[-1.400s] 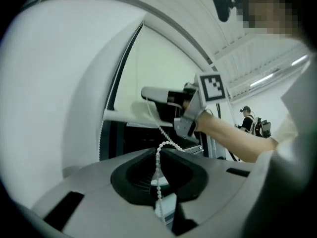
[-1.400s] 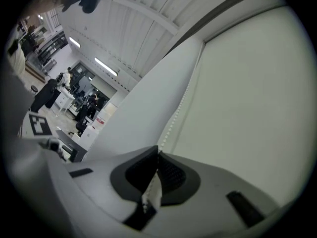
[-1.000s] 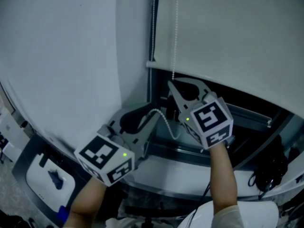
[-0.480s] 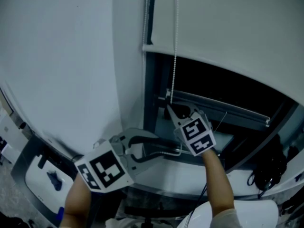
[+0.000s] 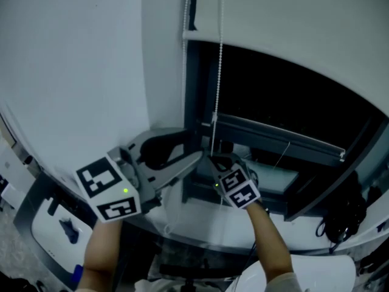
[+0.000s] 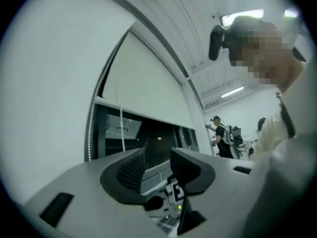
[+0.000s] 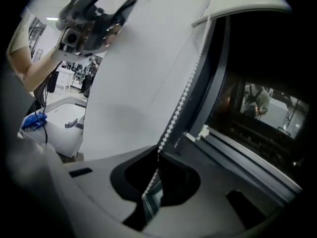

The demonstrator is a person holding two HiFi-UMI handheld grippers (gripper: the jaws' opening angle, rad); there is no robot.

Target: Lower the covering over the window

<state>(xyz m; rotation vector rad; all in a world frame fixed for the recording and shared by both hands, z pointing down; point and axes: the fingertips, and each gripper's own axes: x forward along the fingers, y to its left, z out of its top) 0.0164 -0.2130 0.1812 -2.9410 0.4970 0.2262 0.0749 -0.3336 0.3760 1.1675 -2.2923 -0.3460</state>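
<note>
Pinching white beaded cord (image 7: 176, 115) | right tool (image 7: 156, 171) | smooth pale roller blind (image 5: 292, 17)

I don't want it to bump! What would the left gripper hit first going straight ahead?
Probably the right gripper, shut on the bead chain just ahead; depth is unclear, so maybe the window frame.

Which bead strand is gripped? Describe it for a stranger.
Start at the dark window under the white roller blind. Two bead strands hang at its left edge. This strand hangs farther from the wall and ends in the right gripper.
</note>
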